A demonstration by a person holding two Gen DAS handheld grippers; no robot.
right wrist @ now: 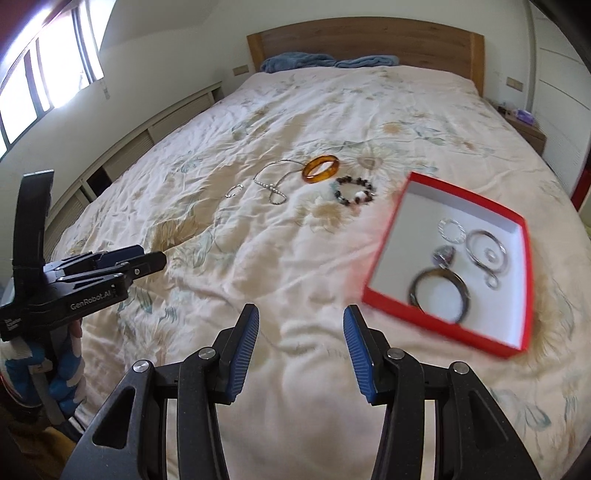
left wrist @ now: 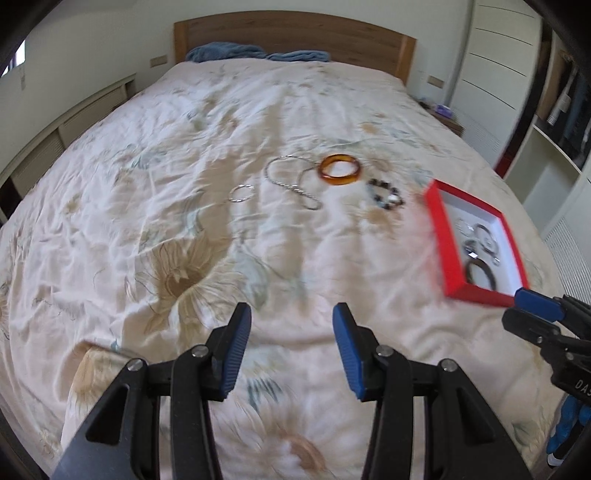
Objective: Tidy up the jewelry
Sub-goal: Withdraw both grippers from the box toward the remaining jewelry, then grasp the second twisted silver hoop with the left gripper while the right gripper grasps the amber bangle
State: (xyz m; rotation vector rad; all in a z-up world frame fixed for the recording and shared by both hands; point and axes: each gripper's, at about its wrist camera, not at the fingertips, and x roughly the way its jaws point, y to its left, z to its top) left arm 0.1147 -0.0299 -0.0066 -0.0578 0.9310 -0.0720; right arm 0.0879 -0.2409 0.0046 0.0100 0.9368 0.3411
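On the flowered bedspread lie an amber bangle (left wrist: 339, 170) (right wrist: 320, 168), a silver chain (left wrist: 291, 182) (right wrist: 271, 184), a small silver hoop (left wrist: 241, 193) (right wrist: 234, 191) and a dark beaded bracelet (left wrist: 386, 194) (right wrist: 354, 190). To their right sits a red box (left wrist: 437, 236) (right wrist: 388, 236) with a white inside. It holds a dark bangle (right wrist: 439, 291), silver hoops (right wrist: 485, 247) and small pieces. My left gripper (left wrist: 291, 310) hovers open over bare bedspread, well short of the jewelry. My right gripper (right wrist: 301, 312) is open too, empty, just left of the box's near corner.
A wooden headboard (left wrist: 295, 35) with blue folded cloth (left wrist: 255, 51) closes the bed's far end. A nightstand (right wrist: 524, 129) and white wardrobe doors stand on the right, low cabinets and a window on the left. A gloved hand (right wrist: 62, 373) holds the left gripper.
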